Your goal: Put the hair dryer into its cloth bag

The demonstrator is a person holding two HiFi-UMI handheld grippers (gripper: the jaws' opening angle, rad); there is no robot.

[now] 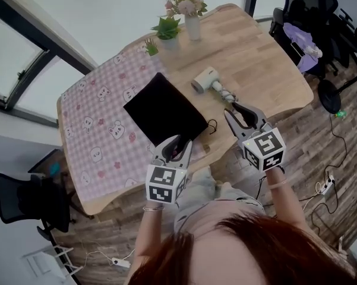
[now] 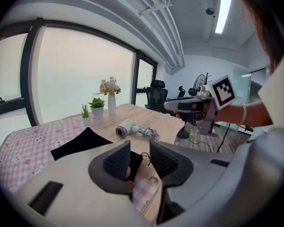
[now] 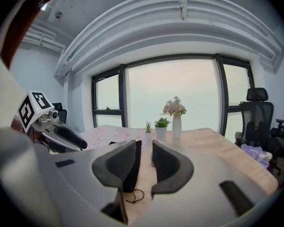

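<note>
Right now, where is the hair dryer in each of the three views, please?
Head view: the hair dryer lies on bare wood, right of the black bag.
Left gripper view: the hair dryer is at centre, just above the jaws.
Right gripper view: not clearly seen; the jaws in front cover that spot.
Shared landmark: the white flower vase, in all three.

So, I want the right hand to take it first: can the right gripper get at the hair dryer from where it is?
Probably yes. The hair dryer lies on the wooden table just beyond the right gripper, whose jaws stand apart and empty; only the dryer's coiled cord lies between them.
</note>
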